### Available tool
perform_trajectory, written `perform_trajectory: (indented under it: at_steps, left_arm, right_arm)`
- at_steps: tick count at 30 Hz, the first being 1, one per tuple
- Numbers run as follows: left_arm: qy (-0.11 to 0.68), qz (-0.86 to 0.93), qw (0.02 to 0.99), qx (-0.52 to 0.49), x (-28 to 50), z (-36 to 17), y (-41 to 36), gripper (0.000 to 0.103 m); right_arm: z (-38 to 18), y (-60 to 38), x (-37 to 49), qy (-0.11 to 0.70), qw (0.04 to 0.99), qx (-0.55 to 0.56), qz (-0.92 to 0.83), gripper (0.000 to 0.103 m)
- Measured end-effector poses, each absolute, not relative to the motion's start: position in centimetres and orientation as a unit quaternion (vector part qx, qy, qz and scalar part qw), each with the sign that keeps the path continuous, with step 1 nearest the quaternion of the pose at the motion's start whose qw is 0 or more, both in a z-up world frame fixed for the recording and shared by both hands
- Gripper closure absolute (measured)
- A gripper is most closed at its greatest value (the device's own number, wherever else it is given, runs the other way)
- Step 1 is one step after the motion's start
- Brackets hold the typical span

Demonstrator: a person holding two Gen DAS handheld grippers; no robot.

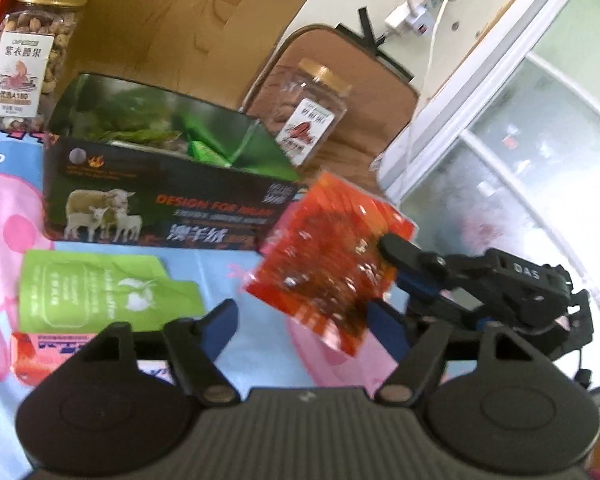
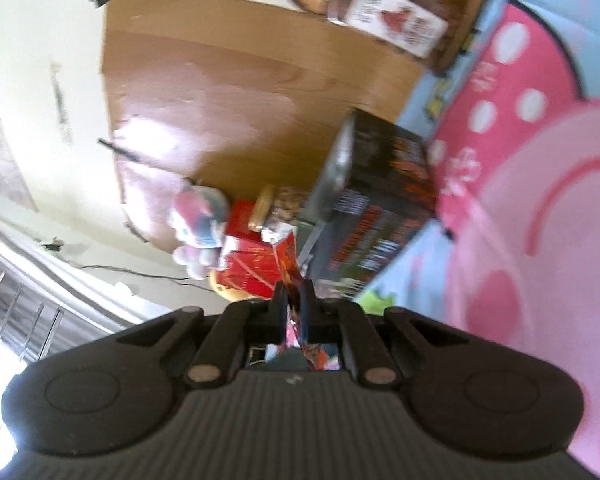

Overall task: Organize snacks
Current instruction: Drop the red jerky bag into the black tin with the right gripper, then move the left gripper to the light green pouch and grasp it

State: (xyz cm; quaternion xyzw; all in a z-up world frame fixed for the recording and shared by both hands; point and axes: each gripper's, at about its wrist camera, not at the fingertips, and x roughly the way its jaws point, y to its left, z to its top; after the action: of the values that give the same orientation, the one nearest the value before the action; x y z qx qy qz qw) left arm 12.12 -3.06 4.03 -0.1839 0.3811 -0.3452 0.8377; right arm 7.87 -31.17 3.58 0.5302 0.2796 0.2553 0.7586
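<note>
Step in hand, as judged: transfer of one red snack packet [image 1: 332, 256] toward the open dark box [image 1: 160, 200], the landmark for all that follows. Packet off the cloth, tilted, just beside the box's right-hand end, pinched at one edge by the right gripper [image 2: 292, 308], jaws all but closed on it, foil seen edge-on between the pads in the right wrist view. Left gripper [image 1: 300, 320] in front of the box, jaws half apart, holding nothing; packet's lower corner near its right finger, contact not determinable. Next move, as judged: lift over the box's near wall, then release above the green packets [image 1: 204, 152] already inside; calls for clearance of the wall and a level packet. Other items: green sachet [image 1: 100, 292] flat on the cartoon-print cloth [image 1: 4, 208] in front of the box, pink-and-red packet [image 1: 48, 350] nearer still, both apparently awaiting sorting. Nut jar [image 1: 32, 52] behind the box's left end, second jar [image 1: 312, 112] behind its right end on a brown pad [image 1: 380, 88]. Obstructions: left gripper close beneath the packet's path; box's raised flap at the right end; both views blurred, fine detail unreliable.
</note>
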Motion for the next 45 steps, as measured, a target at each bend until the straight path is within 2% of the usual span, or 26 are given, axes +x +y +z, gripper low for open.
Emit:
perform_trajectory:
  at_steps: [2,3,9,14,15,18,21,32,36,45]
  left_arm:
    - [0.372,-0.348,0.841,-0.181,12.3,5.0,-2.9,0.056]
    - [0.365,-0.341,0.849,-0.173,12.5,5.6,-2.7,0.057]
    - [0.329,-0.271,0.898,-0.106,16.4,9.2,-1.7,0.058]
    - [0.337,-0.192,0.918,-0.083,21.1,9.4,-0.1,0.057]
    - [0.339,-0.169,0.922,-0.077,22.1,9.3,0.0,0.058]
    - [0.342,-0.1,0.934,-0.03,23.8,9.0,-0.3,0.055]
    - [0.332,-0.094,0.939,-0.013,23.5,8.9,-0.6,0.051]
    - [0.294,-0.125,0.947,-0.02,17.1,10.0,0.1,0.05]
    - [0.289,-0.137,0.947,-0.036,13.8,9.7,1.6,0.05]
    - [0.378,-0.097,0.918,-0.065,13.4,3.8,4.8,0.05]
  right_arm:
    - [4.4,-30.5,8.7,0.277,0.761,0.524,0.265,0.094]
    - [4.7,-30.3,9.1,0.275,0.764,0.519,0.267,0.094]
    - [7.9,-27.4,13.3,0.266,0.812,0.451,0.258,0.095]
    - [7.8,-22.8,17.0,0.286,0.862,0.349,0.23,0.094]
    - [7.8,-21.6,17.5,0.286,0.876,0.317,0.224,0.093]
    - [7.4,-18.4,18.7,0.302,0.902,0.218,0.218,0.086]
    - [7.2,-17.2,18.4,0.296,0.916,0.169,0.213,0.085]
    - [7.3,-19.1,12.6,0.253,0.924,0.186,0.219,0.084]
    - [5.8,-20.3,10.3,0.268,0.914,0.211,0.218,0.084]
    - [2.3,-20.7,11.0,0.321,0.903,0.222,0.178,0.082]
